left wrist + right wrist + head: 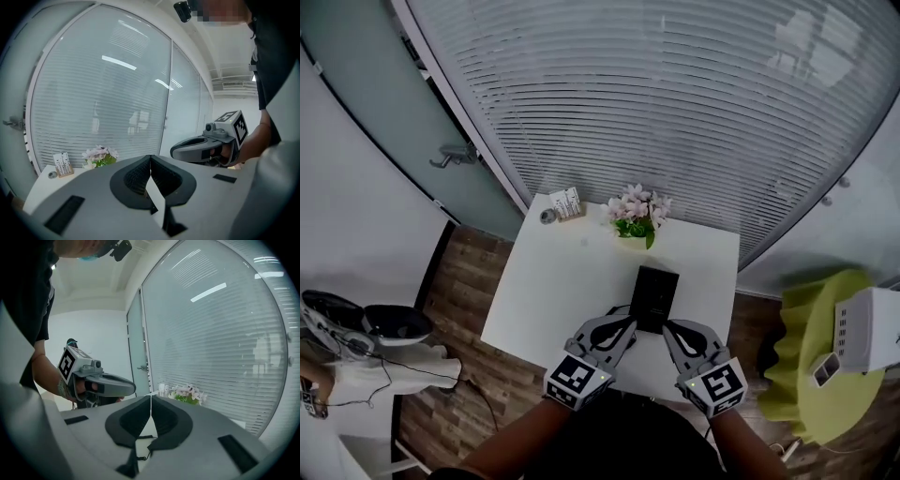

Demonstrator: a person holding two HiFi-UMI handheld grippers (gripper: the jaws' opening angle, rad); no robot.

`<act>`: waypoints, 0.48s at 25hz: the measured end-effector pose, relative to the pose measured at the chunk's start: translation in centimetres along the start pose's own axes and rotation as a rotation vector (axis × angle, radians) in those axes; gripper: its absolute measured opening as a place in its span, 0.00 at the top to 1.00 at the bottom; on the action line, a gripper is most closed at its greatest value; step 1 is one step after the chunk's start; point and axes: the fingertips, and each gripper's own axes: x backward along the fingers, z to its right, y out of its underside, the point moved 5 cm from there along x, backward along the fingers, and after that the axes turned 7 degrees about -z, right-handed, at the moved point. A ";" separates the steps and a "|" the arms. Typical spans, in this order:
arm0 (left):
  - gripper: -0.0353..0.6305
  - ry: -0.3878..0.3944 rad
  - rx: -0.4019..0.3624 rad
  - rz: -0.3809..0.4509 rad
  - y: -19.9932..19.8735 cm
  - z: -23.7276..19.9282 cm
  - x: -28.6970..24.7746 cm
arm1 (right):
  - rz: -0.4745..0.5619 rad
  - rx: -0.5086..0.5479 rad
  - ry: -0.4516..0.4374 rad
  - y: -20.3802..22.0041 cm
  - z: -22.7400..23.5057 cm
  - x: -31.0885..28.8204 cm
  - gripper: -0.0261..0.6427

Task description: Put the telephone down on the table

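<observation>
The black telephone [657, 295] appears as a flat dark slab over the near half of the white table [572, 281]. My left gripper [629, 324] reaches its near left corner and my right gripper [668, 326] its near right corner. Whether they touch it I cannot tell. In the left gripper view my left gripper [150, 157] has its jaws pressed together with nothing between them, and the right gripper [206, 147] shows beside it. In the right gripper view my right gripper [151, 396] is likewise shut and empty. The telephone is hidden in both gripper views.
At the table's far edge stand a pot of pink flowers [636, 214], a small card holder [566, 203] and a little round grey thing [547, 217]. Behind is a glass wall with blinds. A yellow-green seat [820, 366] with a white box [872, 328] stands right.
</observation>
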 end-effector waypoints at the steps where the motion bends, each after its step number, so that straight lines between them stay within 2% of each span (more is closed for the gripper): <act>1: 0.93 0.013 -0.001 -0.009 0.2 -0.6 -0.5 | -0.006 -0.009 0.017 0.1 0.3 -0.4 0.93; 8: 0.93 0.095 -0.014 -0.057 1.3 -4.4 -3.6 | -0.066 -0.076 0.136 1.6 3.0 -3.2 0.93; 12: 0.93 0.121 0.000 -0.096 2.7 -6.6 -5.3 | -0.096 -0.110 0.165 2.6 3.7 -5.3 0.93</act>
